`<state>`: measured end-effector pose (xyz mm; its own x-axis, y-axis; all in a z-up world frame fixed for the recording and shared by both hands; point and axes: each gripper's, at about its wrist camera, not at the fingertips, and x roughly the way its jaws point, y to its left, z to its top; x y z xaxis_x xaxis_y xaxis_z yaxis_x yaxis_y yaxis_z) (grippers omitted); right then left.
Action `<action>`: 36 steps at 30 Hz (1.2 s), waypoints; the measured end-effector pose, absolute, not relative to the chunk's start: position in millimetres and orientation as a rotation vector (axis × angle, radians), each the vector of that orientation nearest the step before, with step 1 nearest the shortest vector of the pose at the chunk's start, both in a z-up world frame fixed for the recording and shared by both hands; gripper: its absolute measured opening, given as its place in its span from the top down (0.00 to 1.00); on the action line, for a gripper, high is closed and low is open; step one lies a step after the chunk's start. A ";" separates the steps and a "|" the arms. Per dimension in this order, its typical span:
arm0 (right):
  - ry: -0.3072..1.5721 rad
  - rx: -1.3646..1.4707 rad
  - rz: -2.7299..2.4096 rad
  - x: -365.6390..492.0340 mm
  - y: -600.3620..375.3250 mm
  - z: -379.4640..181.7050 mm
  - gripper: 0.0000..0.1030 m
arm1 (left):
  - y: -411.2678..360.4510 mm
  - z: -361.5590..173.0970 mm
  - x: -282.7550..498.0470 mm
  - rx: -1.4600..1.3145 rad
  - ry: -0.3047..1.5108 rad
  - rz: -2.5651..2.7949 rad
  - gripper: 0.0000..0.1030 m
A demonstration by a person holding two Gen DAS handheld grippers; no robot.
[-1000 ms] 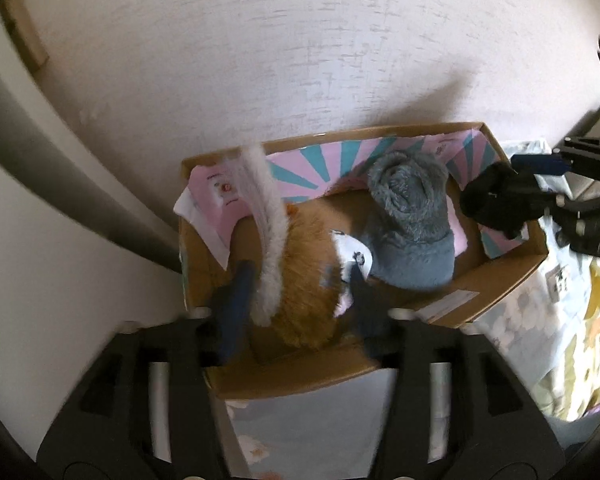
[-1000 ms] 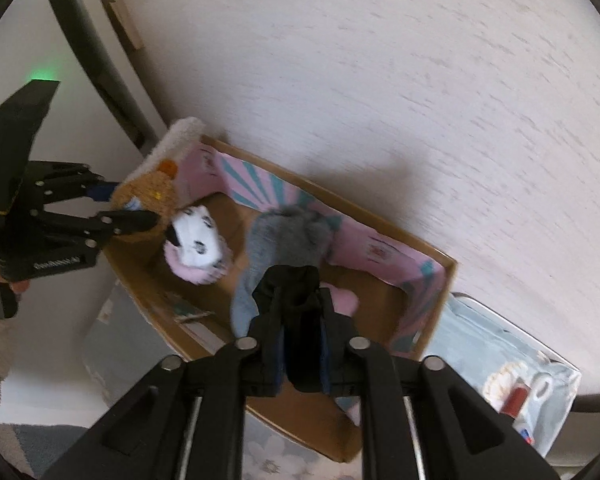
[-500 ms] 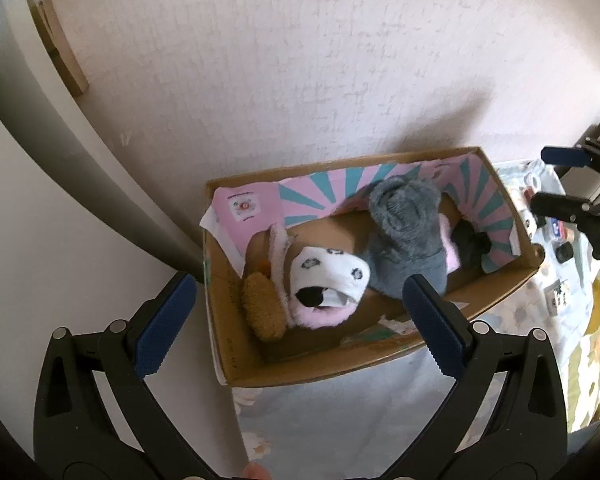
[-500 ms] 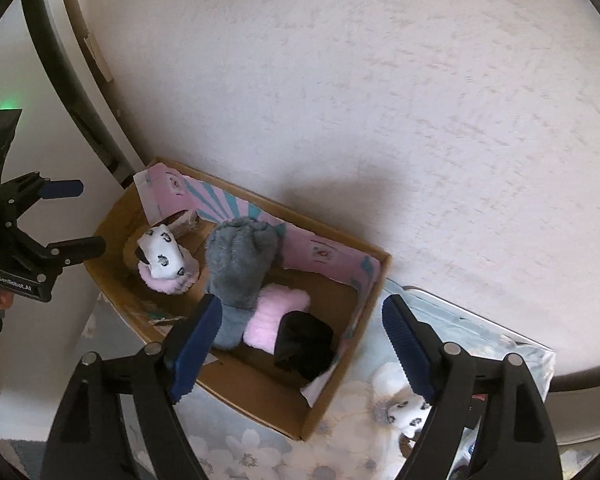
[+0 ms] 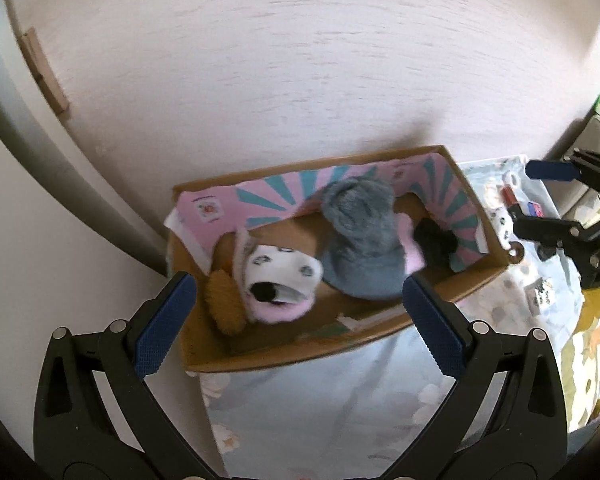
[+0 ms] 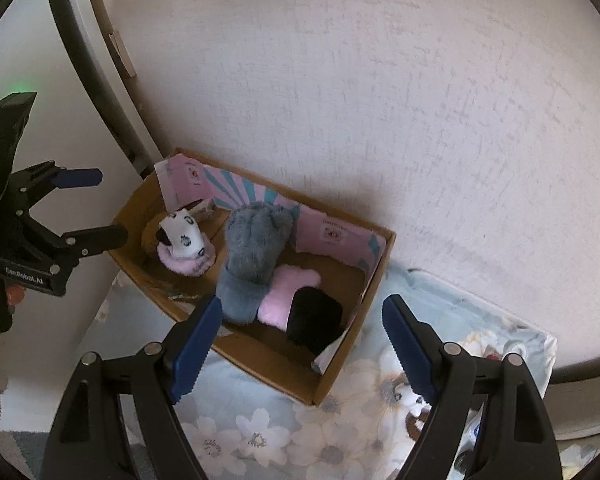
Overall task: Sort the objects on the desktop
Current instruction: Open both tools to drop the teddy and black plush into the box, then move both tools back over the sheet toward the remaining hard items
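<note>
A cardboard box (image 5: 340,350) (image 6: 348,360) with a pink and teal striped lining stands against the wall. In it lie a brown fuzzy sock (image 5: 222,306), a white spotted sock with pink cuff (image 5: 282,280) (image 6: 184,244), a grey fluffy sock (image 5: 360,240) (image 6: 252,256), a pink sock (image 6: 286,294) and a black sock (image 5: 434,240) (image 6: 314,318). My left gripper (image 5: 300,324) (image 6: 88,208) is open and empty above the box's near left side. My right gripper (image 6: 300,344) (image 5: 540,196) is open and empty above the box's right end.
The box rests on a pale blue floral cloth (image 6: 260,432) (image 5: 340,412). Small items, a white spotted one (image 6: 410,394) and a red one (image 5: 509,195), lie on the cloth right of the box. The white wall (image 6: 380,100) is directly behind.
Both grippers opened, dropping the brown sock and the black sock into the box, then pulled up and back from it.
</note>
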<state>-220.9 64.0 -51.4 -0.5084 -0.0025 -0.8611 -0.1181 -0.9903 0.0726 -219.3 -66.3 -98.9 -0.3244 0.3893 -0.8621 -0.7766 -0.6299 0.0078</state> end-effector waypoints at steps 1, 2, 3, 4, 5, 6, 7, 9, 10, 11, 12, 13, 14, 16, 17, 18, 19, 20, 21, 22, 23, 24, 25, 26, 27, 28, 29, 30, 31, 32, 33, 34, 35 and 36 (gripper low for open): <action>0.188 -1.522 2.665 -218.1 66.3 -50.1 0.23 | -64.3 -96.6 -215.0 -1.136 0.564 2.007 0.00; 0.187 -1.516 2.665 -213.6 70.9 -46.3 0.23 | -61.8 -93.1 -210.0 -1.120 0.571 2.001 0.01; 0.183 -1.502 2.665 -208.3 77.4 -40.4 0.23 | -58.3 -87.3 -203.0 -1.097 0.577 1.990 0.00; 0.175 -1.490 2.670 -202.7 84.5 -33.8 0.23 | -55.8 -83.1 -199.2 -1.083 0.580 1.983 0.00; 0.165 -1.481 2.674 -197.7 91.6 -27.1 0.23 | -52.3 -78.0 -194.1 -1.064 0.582 1.977 0.00; 0.155 -1.476 2.680 -192.0 99.0 -20.4 0.23 | -47.9 -72.4 -187.4 -1.042 0.582 1.972 0.00; 0.147 -1.476 2.688 -185.4 107.4 -13.4 0.23 | -42.8 -68.4 -180.5 -1.025 0.577 1.960 0.00; 0.135 -1.481 2.681 -170.3 125.7 -1.8 0.23 | -31.3 -63.1 -164.0 -1.002 0.559 1.918 0.01; 0.133 -1.484 2.673 -162.8 133.9 1.5 0.23 | -23.9 -61.6 -153.0 -0.986 0.553 1.893 0.01; 0.130 -1.485 2.656 -153.8 143.1 3.5 0.23 | -18.0 -61.1 -144.1 -0.972 0.552 1.874 0.01; 0.132 -1.489 2.641 -147.1 150.0 3.5 0.23 | -9.9 -61.0 -131.5 -0.950 0.554 1.849 0.01; 0.134 -1.497 2.624 -139.8 157.0 2.3 0.23 | -2.0 -61.6 -119.3 -0.928 0.561 1.824 0.01; 0.136 -1.502 2.606 -131.0 165.2 -0.1 0.23 | 6.5 -62.3 -106.9 -0.905 0.572 1.801 0.00; 0.155 -1.513 2.582 -115.8 179.0 -5.9 0.23 | 24.5 -66.9 -81.1 -0.856 0.591 1.740 0.01; 0.170 -1.515 2.577 -109.0 184.8 -8.5 0.23 | 34.0 -72.0 -67.1 -0.834 0.593 1.703 0.00; 0.196 -1.520 2.578 -101.3 191.6 -12.1 0.23 | 41.1 -76.6 -57.4 -0.826 0.593 1.675 0.00; 0.216 -1.523 2.580 -96.9 196.7 -15.3 0.23 | 50.1 -84.9 -44.9 -0.818 0.592 1.635 0.00; 0.238 -1.528 2.580 -90.6 203.4 -20.1 0.23 | 56.3 -91.9 -36.2 -0.813 0.592 1.611 0.01; 0.248 -1.534 2.579 -86.2 208.4 -24.6 0.23 | 64.4 -102.3 -25.3 -0.809 0.600 1.581 0.01; 0.253 -1.542 2.578 -82.4 213.7 -30.2 0.23 | 71.1 -112.5 -14.9 -0.802 0.612 1.558 0.00; 0.249 -1.552 2.580 -78.3 219.6 -37.5 0.23 | 77.4 -122.8 -4.9 -0.793 0.623 1.534 0.01; 0.242 -1.561 2.587 -75.8 223.7 -43.7 0.23 | 84.5 -135.2 6.1 -0.783 0.636 1.507 0.01; 0.230 -1.569 2.607 -73.5 227.2 -51.0 0.23 | 90.8 -146.9 16.1 -0.778 0.648 1.480 0.01; 0.209 -1.578 2.631 -70.6 231.0 -59.6 0.23 | 98.1 -161.7 27.8 -0.773 0.659 1.452 0.01; 0.176 -1.600 2.651 -69.9 235.4 -71.3 0.23 | 102.2 -173.6 36.7 -0.774 0.662 1.431 0.01; 0.146 -1.623 2.657 -69.0 238.2 -81.1 0.23 | 108.1 -182.3 43.7 -0.776 0.663 1.414 0.01; 0.094 -1.662 2.660 -70.2 243.4 -96.9 0.23 | 115.6 -194.0 52.9 -0.781 0.665 1.389 0.01; 0.064 -1.691 2.663 -70.7 247.3 -108.0 0.23 | 121.2 -202.5 57.8 -0.786 0.669 1.369 0.01; 0.039 -1.718 2.666 -70.6 251.3 -117.4 0.23 | 126.1 -210.4 63.3 -0.785 0.677 1.347 0.01; 0.003 -1.751 2.670 -71.3 255.8 -129.4 0.23 | 130.1 -217.9 68.1 -0.775 0.688 1.334 0.01; -0.033 -1.769 2.671 -72.1 258.9 -137.5 0.23 | 134.1 -224.1 73.0 -0.760 0.702 1.324 0.01; -0.080 -1.787 2.673 -73.4 262.6 -146.7 0.23 | 138.0 -230.2 76.5 -0.747 0.718 1.315 0.01; -0.102 -1.802 2.682 -72.7 265.6 -152.2 0.23 | 141.3 -235.5 79.4 -0.739 0.731 1.310 0.01; -0.123 -1.825 2.698 -73.7 267.9 -157.2 0.23 | 145.1 -240.5 81.2 -0.733 0.742 1.304 0.01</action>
